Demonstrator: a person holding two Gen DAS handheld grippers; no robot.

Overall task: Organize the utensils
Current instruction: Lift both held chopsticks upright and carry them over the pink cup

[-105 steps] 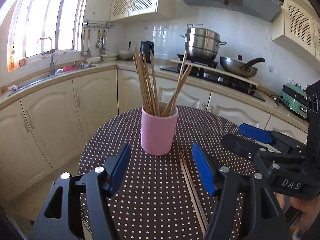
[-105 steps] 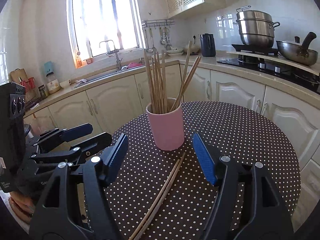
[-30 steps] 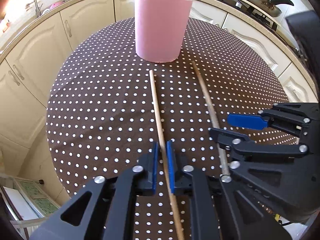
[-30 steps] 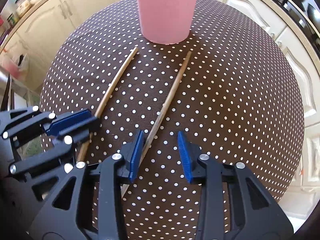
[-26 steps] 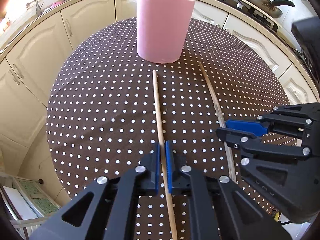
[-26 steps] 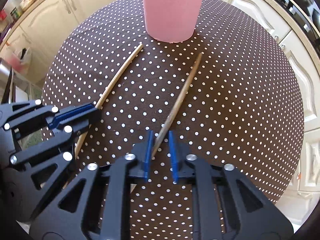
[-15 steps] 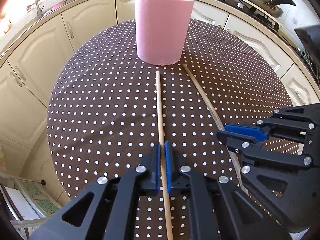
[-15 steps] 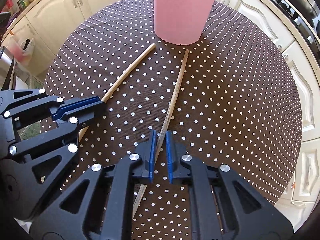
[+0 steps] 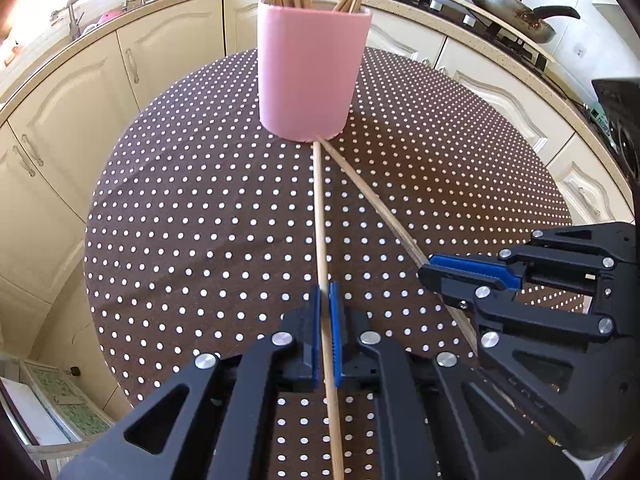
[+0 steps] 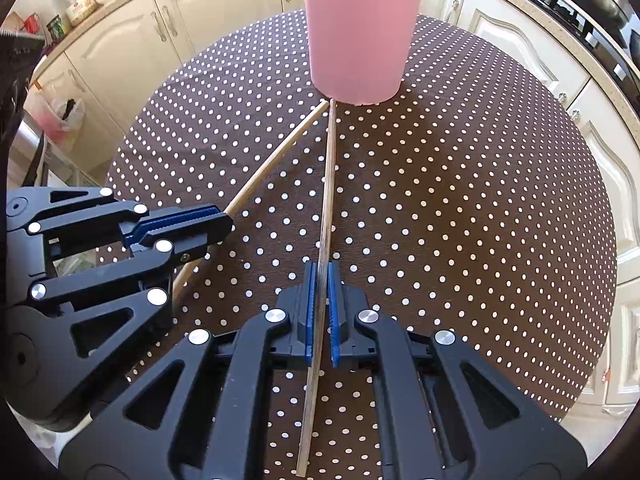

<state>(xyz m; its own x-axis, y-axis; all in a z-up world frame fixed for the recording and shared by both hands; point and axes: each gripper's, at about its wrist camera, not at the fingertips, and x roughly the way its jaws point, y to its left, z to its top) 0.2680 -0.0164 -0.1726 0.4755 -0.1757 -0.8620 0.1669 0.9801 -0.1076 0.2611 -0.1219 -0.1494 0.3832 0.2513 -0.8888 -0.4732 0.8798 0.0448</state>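
A pink cup (image 9: 312,76) with several wooden chopsticks in it stands on the round brown polka-dot table (image 9: 180,220). My left gripper (image 9: 326,304) is shut on one chopstick (image 9: 320,216) whose far tip lies at the cup's base. My right gripper (image 10: 319,276) is shut on a second chopstick (image 10: 328,184); its tip also meets the base of the cup (image 10: 360,36). The two sticks form a V. The right gripper shows in the left wrist view (image 9: 464,272), and the left gripper shows in the right wrist view (image 10: 184,224).
Cream kitchen cabinets (image 9: 80,80) curve round behind the table. A stove with a frying pan (image 9: 516,8) is at the back right. The table edge drops off to the floor at the left (image 9: 92,320).
Both grippers closed on a chopstick each. The far tips have swung together and now meet at the cup's base. The view has lifted a little.
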